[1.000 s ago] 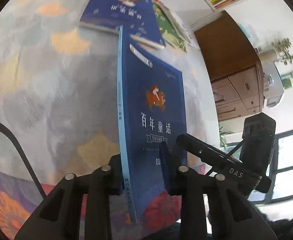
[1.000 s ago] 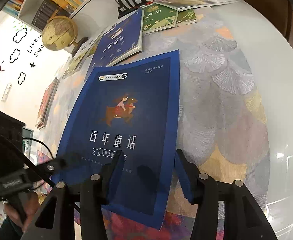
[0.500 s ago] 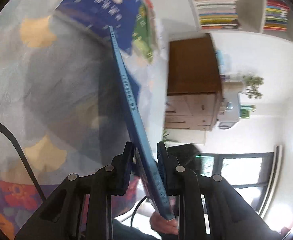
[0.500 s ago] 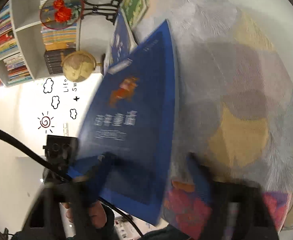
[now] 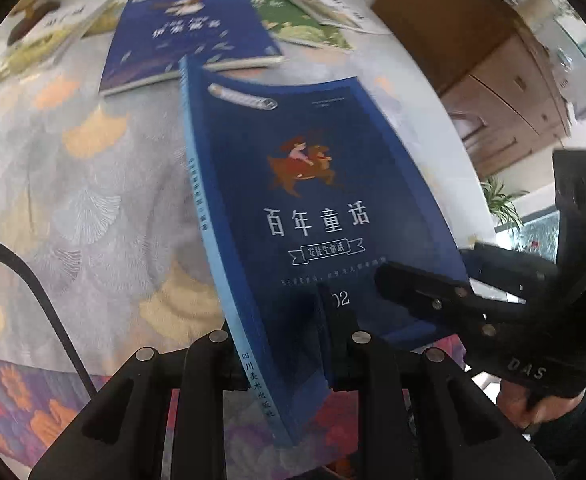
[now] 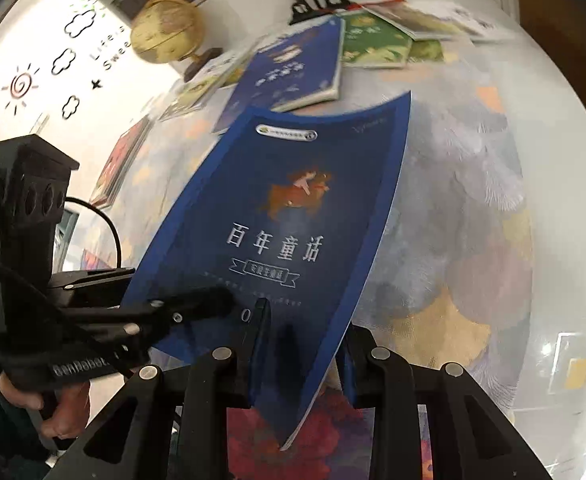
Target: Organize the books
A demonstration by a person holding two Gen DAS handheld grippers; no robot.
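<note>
- Blue book (image 5: 313, 208), the one with the rider on its cover, is off the table (image 5: 73, 208) and tilted, its far top corner hanging over the second blue book (image 5: 189, 36) that lies flat further back.
- My left gripper (image 5: 285, 344) is clamped narrow on the bottom edge at the spine side. I grip near the spine because that is the stiffest part, so the book does not sag there.
- My right gripper (image 6: 305, 332) has just been closing, with the cover's lower right part between its jaws; it now looks pinched on the book's open, page-side edge. Cover bows a little between the two grips.
- Two grips, one at each lower corner: my guess is this keeps a floppy paperback from fanning open while I carry it.
- Green books (image 6: 377, 44) and a globe (image 6: 165, 32) sit at the table's far edge; the other books are spread there, so the stack likely builds there.
</note>
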